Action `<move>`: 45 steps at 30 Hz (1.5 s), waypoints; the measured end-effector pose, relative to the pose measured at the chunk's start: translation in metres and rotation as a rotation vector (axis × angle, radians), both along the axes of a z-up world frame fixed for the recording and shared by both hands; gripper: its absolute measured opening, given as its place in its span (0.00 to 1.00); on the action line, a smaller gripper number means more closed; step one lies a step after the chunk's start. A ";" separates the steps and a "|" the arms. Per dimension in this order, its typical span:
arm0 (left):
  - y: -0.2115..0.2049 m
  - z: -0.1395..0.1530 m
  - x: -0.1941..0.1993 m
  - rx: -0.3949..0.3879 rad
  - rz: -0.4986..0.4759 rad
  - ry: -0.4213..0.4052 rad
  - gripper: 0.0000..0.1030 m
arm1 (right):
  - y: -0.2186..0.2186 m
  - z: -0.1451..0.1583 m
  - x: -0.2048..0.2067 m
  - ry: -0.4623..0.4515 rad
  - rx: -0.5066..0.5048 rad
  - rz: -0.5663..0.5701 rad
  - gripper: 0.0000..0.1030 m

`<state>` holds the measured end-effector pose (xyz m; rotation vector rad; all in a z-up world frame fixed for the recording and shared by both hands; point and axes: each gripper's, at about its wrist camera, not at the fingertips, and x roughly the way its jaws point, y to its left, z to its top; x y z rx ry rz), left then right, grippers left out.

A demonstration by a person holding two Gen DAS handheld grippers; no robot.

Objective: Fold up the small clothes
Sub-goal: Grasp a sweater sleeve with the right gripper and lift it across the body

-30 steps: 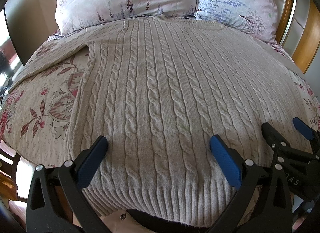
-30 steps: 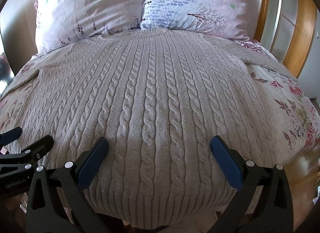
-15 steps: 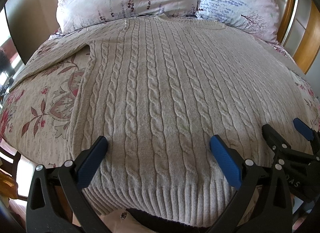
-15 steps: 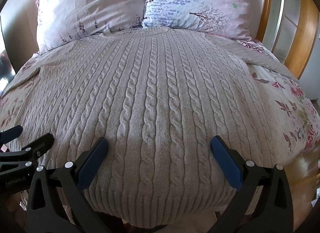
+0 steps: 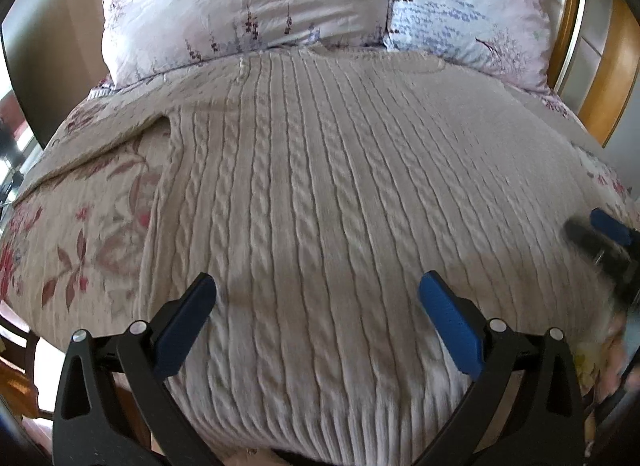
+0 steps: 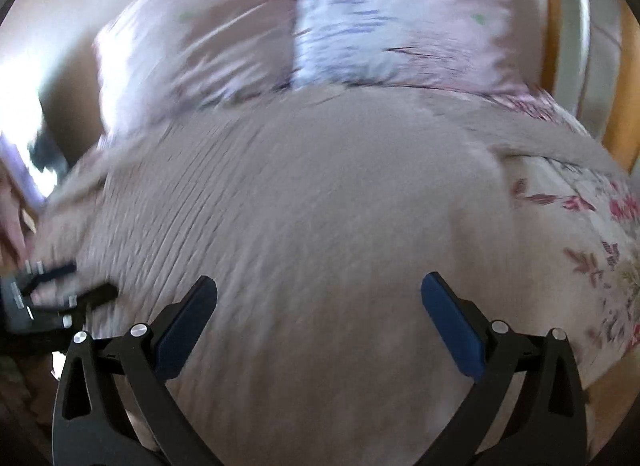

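While blur smears the right view: no writing can be read
Sweater (image 5: 320, 201): spread flat on the bedspread (image 5: 80, 225), collar by the pillows (image 5: 248, 5)
Left gripper (image 5: 316, 306): spread wide, grasping nothing
Right gripper (image 6: 318, 306): likewise spread wide

- Sweater (image 5: 320, 205): beige cable-knit, vertical rope cables running hem to neck.
- Lies flat and spread open on the bed, front or back up; cannot tell which.
- Ribbed hem nearest the camera, at the bed's near edge; neckline far, touching the pillows.
- One sleeve stretched out diagonally to the left.
- Right wrist view heavily blurred; the other sleeve extends to the right.
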<state>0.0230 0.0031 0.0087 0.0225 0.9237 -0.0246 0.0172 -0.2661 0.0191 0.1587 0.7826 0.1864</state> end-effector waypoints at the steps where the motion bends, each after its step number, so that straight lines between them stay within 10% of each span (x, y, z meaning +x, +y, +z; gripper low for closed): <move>1: 0.001 0.002 0.005 -0.002 -0.001 -0.003 0.98 | -0.016 0.004 0.009 0.008 0.036 -0.036 0.99; 12: 0.005 0.025 0.068 0.032 0.029 -0.065 0.98 | -0.241 -0.016 0.099 0.186 0.507 -0.631 0.69; 21: 0.008 0.015 0.094 0.016 0.072 -0.037 0.98 | -0.299 -0.025 0.098 0.114 0.662 -0.821 0.54; 31: 0.015 0.015 0.101 -0.048 0.057 -0.022 0.98 | -0.302 -0.018 0.108 0.102 0.502 -0.827 0.11; 45: 0.040 0.044 0.092 -0.149 -0.013 -0.177 0.98 | -0.158 0.087 0.137 -0.134 0.299 -0.316 0.09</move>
